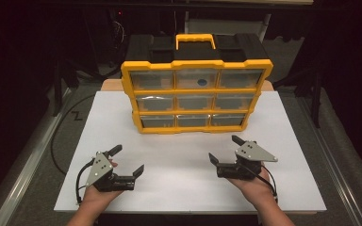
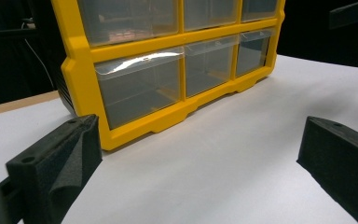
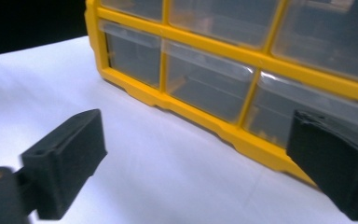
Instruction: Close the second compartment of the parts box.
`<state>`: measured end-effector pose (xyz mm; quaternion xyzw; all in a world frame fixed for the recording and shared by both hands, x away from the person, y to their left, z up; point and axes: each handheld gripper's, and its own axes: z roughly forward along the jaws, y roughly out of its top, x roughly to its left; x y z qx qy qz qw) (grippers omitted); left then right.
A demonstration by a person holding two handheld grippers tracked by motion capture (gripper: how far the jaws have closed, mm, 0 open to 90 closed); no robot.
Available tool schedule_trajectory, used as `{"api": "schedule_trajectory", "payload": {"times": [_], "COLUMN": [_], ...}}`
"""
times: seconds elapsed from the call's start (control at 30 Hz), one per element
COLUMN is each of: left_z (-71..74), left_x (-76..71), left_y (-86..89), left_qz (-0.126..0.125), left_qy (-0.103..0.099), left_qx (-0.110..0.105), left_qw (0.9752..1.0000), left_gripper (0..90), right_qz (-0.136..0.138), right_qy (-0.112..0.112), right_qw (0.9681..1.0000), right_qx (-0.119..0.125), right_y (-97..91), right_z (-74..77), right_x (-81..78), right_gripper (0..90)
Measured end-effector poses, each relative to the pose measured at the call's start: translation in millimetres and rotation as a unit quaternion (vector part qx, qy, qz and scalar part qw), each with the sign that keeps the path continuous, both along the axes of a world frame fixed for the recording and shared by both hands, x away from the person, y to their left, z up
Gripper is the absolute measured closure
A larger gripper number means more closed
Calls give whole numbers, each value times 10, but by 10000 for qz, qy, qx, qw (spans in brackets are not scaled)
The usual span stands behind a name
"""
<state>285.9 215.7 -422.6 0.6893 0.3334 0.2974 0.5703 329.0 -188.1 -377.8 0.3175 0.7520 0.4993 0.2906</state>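
Observation:
A yellow and black drawer organizer (image 1: 197,89) stands upright at the back of the white board (image 1: 184,193). It has three rows of three clear drawers, all shut, and a yellow handle on top. A small blue thing (image 1: 201,82) shows in the top middle drawer. My left gripper (image 1: 129,158) rests at the front left, open, with nothing between its jaws. At the front right my right gripper (image 1: 224,148) is open too and empty. The left gripper view looks past my left gripper (image 2: 196,154) at the organizer's (image 2: 135,51) bottom left corner. My right gripper (image 3: 193,140) faces the organizer's lower drawers (image 3: 191,111).
The white board lies on a grey table with metal rails along both sides. A black cable (image 1: 59,141) loops on the table left of the board. A wooden strip (image 1: 111,85) shows behind the board. Bare board lies between the grippers and the organizer.

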Motion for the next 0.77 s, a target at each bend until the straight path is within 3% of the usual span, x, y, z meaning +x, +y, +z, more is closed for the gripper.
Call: {"api": "schedule_trajectory", "payload": {"times": [0.27, 0.77], "left_z": [-12, -2], "left_x": [15, 5], "left_y": [-19, -21], "left_qz": [0, 31], "left_qy": [77, 67], "left_qx": [60, 114], "left_qw": [10000, 9999], "left_gripper": [3, 3], "right_qz": [-229, -332], "right_qy": [-96, -27], "right_qw": [9997, 9994], "right_qx": [2, 60], "right_y": [-203, -261], "right_z": [-138, -202], "right_x": [-56, -52], "right_gripper": [10, 10]}}
